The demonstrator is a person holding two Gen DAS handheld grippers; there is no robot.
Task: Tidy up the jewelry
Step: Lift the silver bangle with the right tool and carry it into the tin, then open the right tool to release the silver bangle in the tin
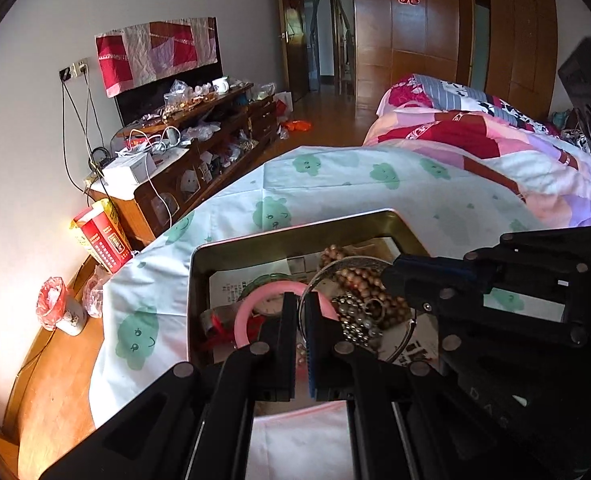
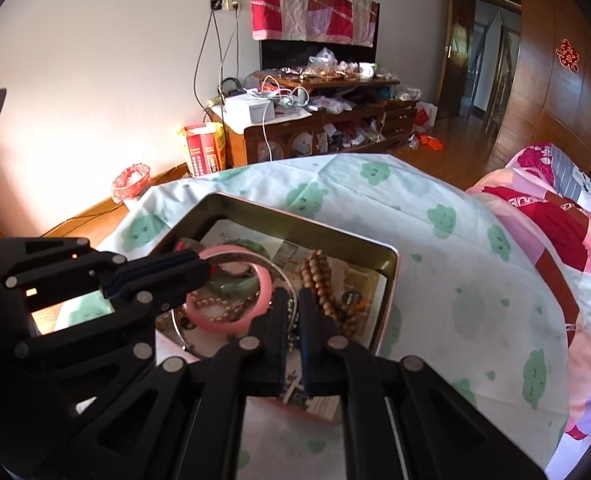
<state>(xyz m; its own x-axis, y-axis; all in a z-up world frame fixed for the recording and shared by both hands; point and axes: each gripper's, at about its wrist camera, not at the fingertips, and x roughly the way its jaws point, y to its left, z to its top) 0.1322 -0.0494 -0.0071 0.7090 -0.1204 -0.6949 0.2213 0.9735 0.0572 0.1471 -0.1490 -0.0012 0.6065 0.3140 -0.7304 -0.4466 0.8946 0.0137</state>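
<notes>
Left wrist view shows the left gripper [image 1: 301, 312] nearest, its jaws closed on the thin silver bangle [image 1: 315, 280], which rises between the pads. From the right, the right gripper [image 1: 387, 278] reaches into the same tin [image 1: 295, 236]; in the right wrist view its jaws [image 2: 291, 312] look closed too, with a thin silver rim running between them, though whether they truly pinch it I cannot tell for certain. Just beyond the fingertips, inside the tin, lie a pink bangle [image 2: 231, 320], a green jade bangle [image 2: 235, 286], wooden bead strands [image 2: 323, 284] and a tangle of metal beads [image 1: 355, 320], all heaped over printed paper. The silver hoop is likely light, stiff and slippery, best pinched across its narrow band; the jade piece looks brittle and wants a gentle hold on the rim; bead strands are limp and would drape, so taking a bunched section seems wiser. The tin sits on a desk covered by a pale cloth with green clouds [image 2: 435, 240]. Farther off stand a cluttered wooden cabinet [image 2: 319, 128] and, right, a bed with a patchwork quilt [image 1: 495, 148].
</notes>
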